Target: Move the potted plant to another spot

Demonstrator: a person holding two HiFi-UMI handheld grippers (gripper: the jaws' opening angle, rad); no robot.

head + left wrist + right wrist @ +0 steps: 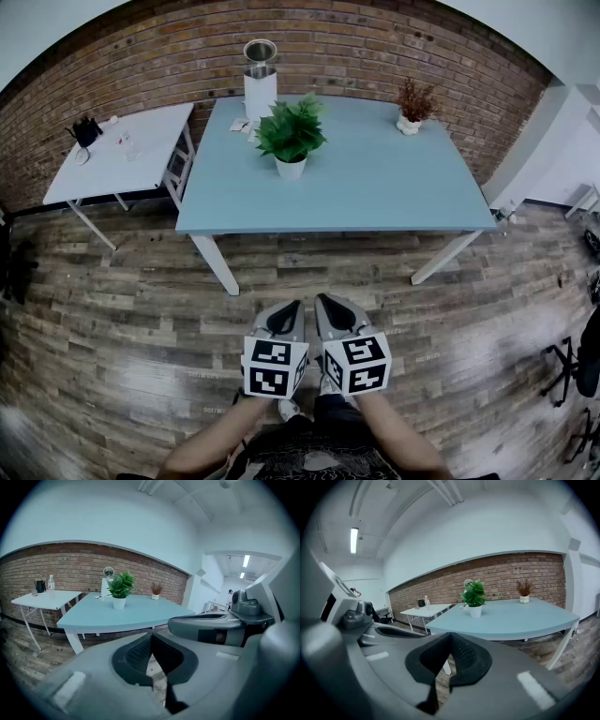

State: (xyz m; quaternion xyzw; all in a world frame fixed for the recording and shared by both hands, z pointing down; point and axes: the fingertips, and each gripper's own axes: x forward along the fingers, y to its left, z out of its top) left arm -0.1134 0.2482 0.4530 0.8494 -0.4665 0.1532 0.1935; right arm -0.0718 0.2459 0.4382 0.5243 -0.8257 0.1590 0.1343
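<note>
Potted plant [291,136]: leafy green plant in a small, smooth white pot that narrows toward its base. It stands upright on the table, left of the middle and nearer the back edge than the front edge.
Table [375,192]: flat, matte pale-blue rectangular top on slanted white legs.
Left gripper [294,307]: grey moulded shell with ribbed dark pads. The jaws are closed tip to tip with nothing between them, and it is over the floor, well short of the table's front edge.
Right gripper [322,302]: same build, jaws pressed together and empty, just beside the left one.
Canister [260,80]: white cylinder with a metal cup on top, at the back edge.
Dried plant [411,105]: brown sprigs in a white pot, at the back right corner.
Side table [141,159]: white, left of the blue one.
Floor [141,319]: worn wood planks.
Wall [356,52]: rough red brick.
</note>
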